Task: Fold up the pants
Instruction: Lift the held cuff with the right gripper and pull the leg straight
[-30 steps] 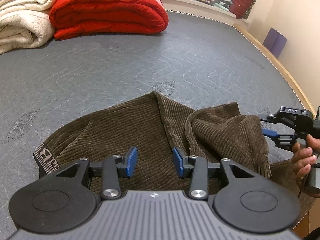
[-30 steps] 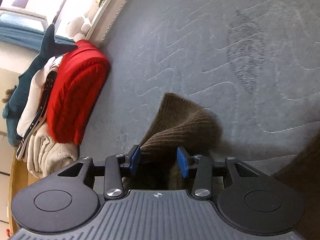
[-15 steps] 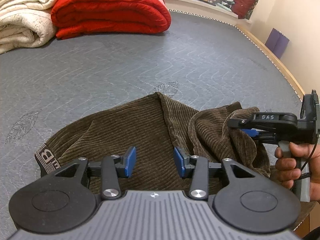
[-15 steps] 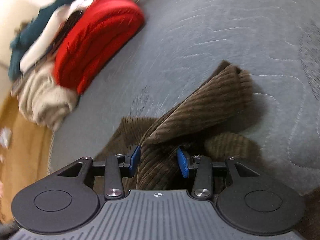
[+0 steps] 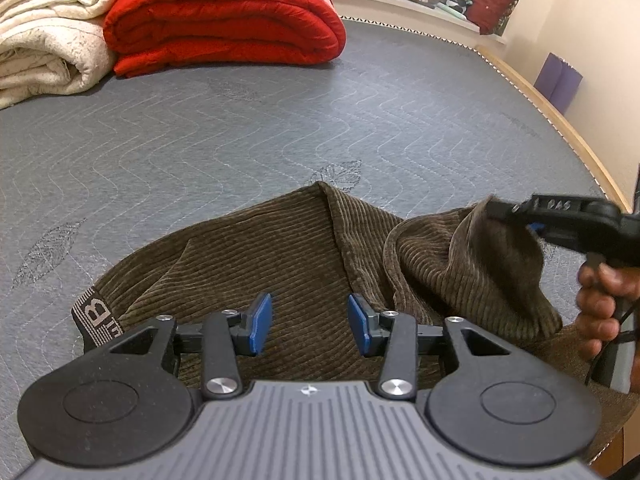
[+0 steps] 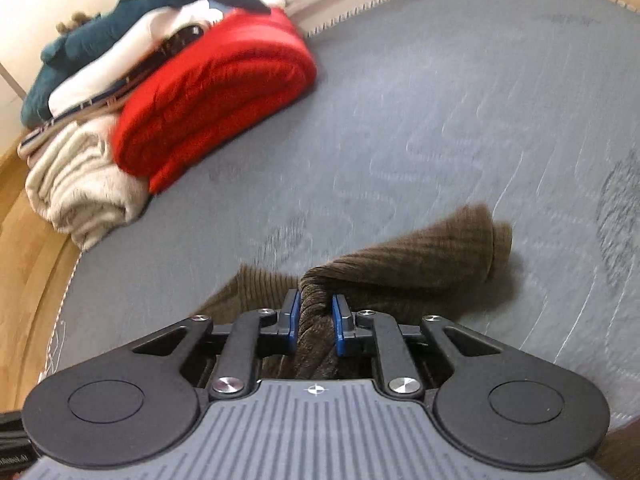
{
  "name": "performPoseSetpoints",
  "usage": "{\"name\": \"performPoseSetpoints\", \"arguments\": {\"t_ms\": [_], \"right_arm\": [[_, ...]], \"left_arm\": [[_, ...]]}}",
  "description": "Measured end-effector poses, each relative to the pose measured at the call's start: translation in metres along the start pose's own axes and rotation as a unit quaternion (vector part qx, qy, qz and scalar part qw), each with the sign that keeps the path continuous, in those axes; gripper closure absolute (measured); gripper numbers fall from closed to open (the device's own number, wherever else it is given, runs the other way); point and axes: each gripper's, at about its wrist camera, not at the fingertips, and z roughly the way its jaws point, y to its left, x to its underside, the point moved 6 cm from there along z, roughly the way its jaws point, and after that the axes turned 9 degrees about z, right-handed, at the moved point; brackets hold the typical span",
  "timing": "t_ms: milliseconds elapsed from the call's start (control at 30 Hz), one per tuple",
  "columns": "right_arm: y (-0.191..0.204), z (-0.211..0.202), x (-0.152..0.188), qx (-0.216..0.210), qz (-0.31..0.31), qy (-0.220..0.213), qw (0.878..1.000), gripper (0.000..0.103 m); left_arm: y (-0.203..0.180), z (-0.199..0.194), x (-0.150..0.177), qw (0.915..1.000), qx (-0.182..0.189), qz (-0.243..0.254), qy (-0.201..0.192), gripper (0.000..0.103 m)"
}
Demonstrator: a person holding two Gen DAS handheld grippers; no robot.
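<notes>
Corduroy pants (image 5: 256, 264) sprawl on the mattress (image 5: 240, 128), soft and floppy. Right gripper (image 6: 315, 318) pinches a bunched leg; left gripper (image 5: 308, 326) hovers agape. I'd grab hems.

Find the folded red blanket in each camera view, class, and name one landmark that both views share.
Left wrist view: the folded red blanket lies at the top, left of centre, on the grey quilted mattress.
Right wrist view: it lies at upper left, blurred by motion.
Shared landmark: the cream folded blanket right beside it, to its left in both views.
</notes>
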Motion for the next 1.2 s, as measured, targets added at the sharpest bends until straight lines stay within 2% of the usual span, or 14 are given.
{"name": "performPoseSetpoints", "arguments": {"t_ms": [200, 367, 433, 467, 500, 567, 600, 733, 800, 867, 967, 1067, 1133, 1200], "right_arm": [[0.003, -0.035, -0.021, -0.01, -0.024, -0.071, 0.997, 0.089], [-0.025, -0.09, -0.062, -0.006, 0.013, -0.179, 0.984, 0.09], [-0.056, -0.12, -0.086, 0.02, 0.061, -0.247, 0.967, 0.093], [-0.077, -0.137, -0.098, 0.045, 0.089, -0.287, 0.953, 0.103], [-0.101, -0.156, -0.109, 0.084, 0.114, -0.329, 0.934, 0.103], [-0.141, -0.172, -0.122, 0.138, 0.147, -0.361, 0.911, 0.103], [-0.162, -0.172, -0.127, 0.158, 0.156, -0.359, 0.907, 0.103], [-0.218, -0.141, -0.126, 0.205, 0.164, -0.283, 0.923, 0.099], [-0.241, -0.123, -0.117, 0.195, 0.202, -0.227, 0.932, 0.099], [-0.255, -0.111, -0.111, 0.19, 0.222, -0.195, 0.936, 0.094], [-0.259, -0.093, -0.109, 0.169, 0.236, -0.177, 0.941, 0.06], [-0.27, -0.064, -0.096, 0.116, 0.284, -0.123, 0.944, 0.057], [-0.279, -0.052, -0.085, 0.105, 0.315, -0.101, 0.938, 0.057], [-0.279, -0.042, -0.08, 0.104, 0.337, -0.101, 0.93, 0.055]], "left_arm": [[0.0, 0.003, 0.001, 1.0, -0.002, 0.003, 0.002, 0.056], [0.0, 0.003, 0.001, 1.0, -0.002, -0.002, 0.002, 0.056], [-0.001, 0.004, 0.001, 1.0, -0.003, 0.002, 0.001, 0.056], [-0.002, 0.005, 0.002, 1.0, -0.003, 0.004, 0.001, 0.056], [-0.003, 0.005, 0.002, 1.0, -0.002, 0.006, 0.001, 0.056], [-0.006, 0.008, 0.004, 1.0, 0.0, 0.009, -0.001, 0.056], [-0.008, 0.01, 0.004, 0.9999, 0.001, 0.012, -0.003, 0.056], [-0.022, 0.026, 0.006, 0.999, 0.013, 0.041, -0.004, 0.056], [-0.028, 0.036, 0.008, 0.9985, 0.02, 0.05, -0.003, 0.056], [-0.038, 0.042, 0.009, 0.9976, 0.039, 0.058, -0.003, 0.056], [-0.057, 0.048, 0.009, 0.9948, 0.067, 0.076, -0.011, 0.056], [-0.076, 0.052, 0.012, 0.9916, 0.083, 0.098, -0.018, 0.056], [-0.083, 0.054, 0.014, 0.9902, 0.085, 0.109, -0.017, 0.056], [-0.089, 0.054, 0.017, 0.9894, 0.088, 0.114, -0.015, 0.056]]}}
